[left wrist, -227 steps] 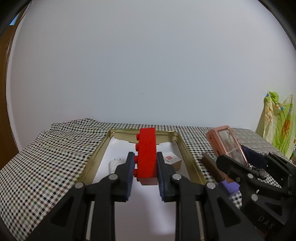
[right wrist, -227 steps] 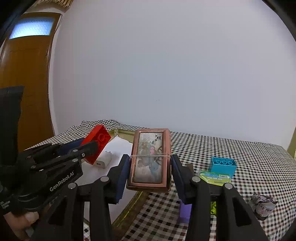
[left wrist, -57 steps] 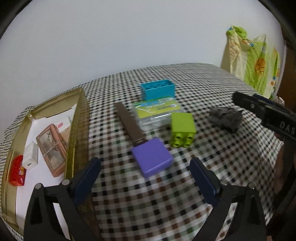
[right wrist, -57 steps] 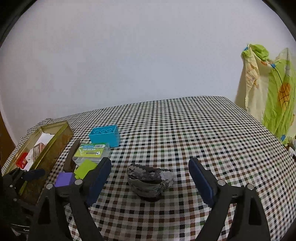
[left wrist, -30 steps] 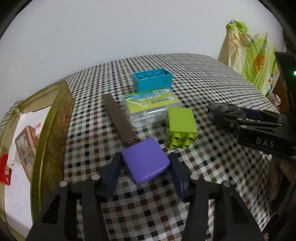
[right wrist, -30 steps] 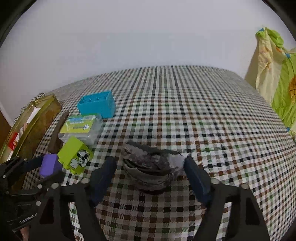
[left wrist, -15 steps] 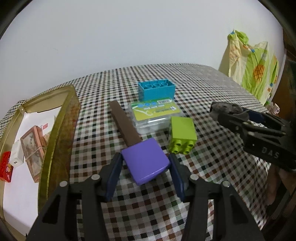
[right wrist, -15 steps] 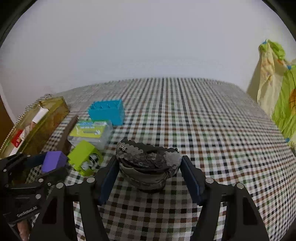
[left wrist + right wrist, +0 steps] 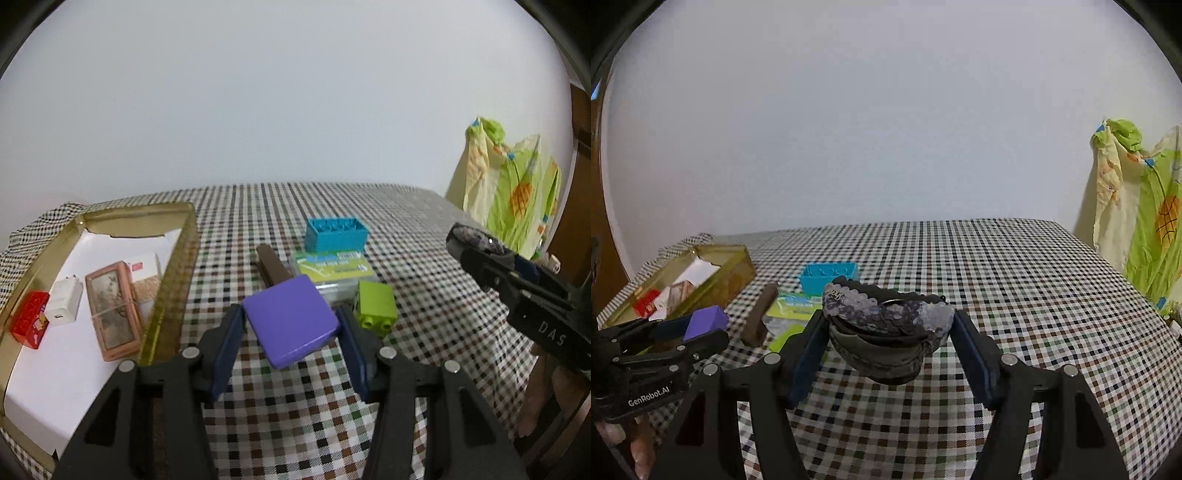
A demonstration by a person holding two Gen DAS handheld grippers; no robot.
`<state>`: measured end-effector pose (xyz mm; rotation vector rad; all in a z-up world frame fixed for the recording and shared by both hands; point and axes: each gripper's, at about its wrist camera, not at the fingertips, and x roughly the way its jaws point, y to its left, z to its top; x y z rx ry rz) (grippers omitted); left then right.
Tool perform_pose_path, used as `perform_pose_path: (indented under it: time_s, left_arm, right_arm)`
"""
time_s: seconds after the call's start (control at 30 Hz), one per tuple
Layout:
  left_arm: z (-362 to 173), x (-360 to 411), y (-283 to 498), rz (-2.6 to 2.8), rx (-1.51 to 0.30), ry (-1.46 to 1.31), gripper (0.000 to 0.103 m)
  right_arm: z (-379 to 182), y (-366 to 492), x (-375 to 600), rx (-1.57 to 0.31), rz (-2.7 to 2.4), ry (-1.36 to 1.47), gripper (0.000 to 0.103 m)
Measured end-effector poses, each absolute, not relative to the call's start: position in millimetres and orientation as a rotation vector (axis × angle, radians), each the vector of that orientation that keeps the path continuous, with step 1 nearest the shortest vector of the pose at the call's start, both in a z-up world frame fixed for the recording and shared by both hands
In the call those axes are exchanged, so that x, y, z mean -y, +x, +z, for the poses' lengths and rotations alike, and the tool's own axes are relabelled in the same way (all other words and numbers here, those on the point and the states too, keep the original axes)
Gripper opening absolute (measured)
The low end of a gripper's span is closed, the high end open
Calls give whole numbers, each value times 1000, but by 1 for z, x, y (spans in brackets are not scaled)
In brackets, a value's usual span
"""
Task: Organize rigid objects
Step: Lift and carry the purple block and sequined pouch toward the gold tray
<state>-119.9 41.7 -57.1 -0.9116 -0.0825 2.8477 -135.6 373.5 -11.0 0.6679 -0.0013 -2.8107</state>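
Observation:
My left gripper (image 9: 290, 334) is shut on a flat purple square block (image 9: 290, 325), held a little above the checked cloth; from the right wrist view the same block (image 9: 705, 320) shows at the left. A grey sequinned pouch (image 9: 888, 334) hangs clear of the table with my right gripper (image 9: 888, 345) shut on it. The gold tray (image 9: 176, 280) at the left holds a red brick (image 9: 30, 325), a white charger (image 9: 64, 302), a pink framed box (image 9: 112, 321) and a small carton.
On the cloth lie a teal brick (image 9: 336, 233), a clear case with a green label (image 9: 334, 275), a lime brick (image 9: 375, 308) and a brown bar (image 9: 273, 269). A patterned cloth bag (image 9: 1141, 218) hangs at the right edge. A hand (image 9: 639, 448) shows lower left.
Both grippers have risen with their loads: the purple block and the sequinned pouch left the cloth. The views tilted up, and the tray came further into the left wrist view.

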Motion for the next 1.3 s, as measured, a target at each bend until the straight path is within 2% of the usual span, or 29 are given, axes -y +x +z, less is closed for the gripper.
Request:
perform_pose_path:
  time_s: [0.53,1.3]
  left_arm:
    - [-49,-28,-108,2942,76,-793,51]
    - [-44,5,-97,3078,56,-673,51]
  right_arm:
    - [-2,-114,-359,45,-2811,494,69]
    - [1,-106,-321,2,-2760,434,69]
